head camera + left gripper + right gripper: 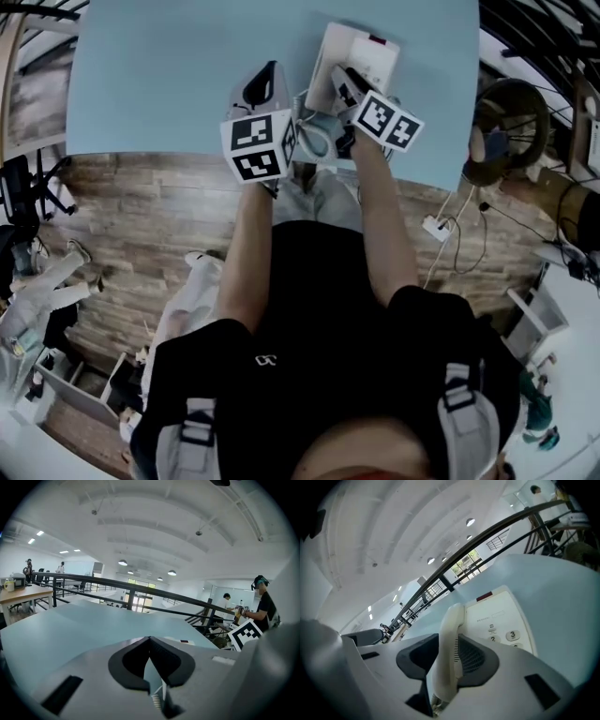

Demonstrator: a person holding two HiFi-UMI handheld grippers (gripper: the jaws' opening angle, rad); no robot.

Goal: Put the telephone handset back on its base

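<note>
The white telephone base [375, 58] lies on the light blue table [159, 75] at its far middle; its keypad face [501, 618] shows in the right gripper view. The white handset [450, 616] lies along the base's left side, between the jaws of my right gripper [449, 637] [345, 77]. It rests near the right pad, with a dark gap at the left pad, so the jaws stand open around it. My left gripper [150, 639] [270, 73] hovers just left of the base, shut and empty. A coiled cord [317, 136] hangs between the two grippers.
The table's near edge [187, 152] runs just under the marker cubes; wooden floor lies below it. A power strip with cables [437, 226] sits on the floor at the right, beside a round stool [511, 131]. Railings and distant people show beyond the table.
</note>
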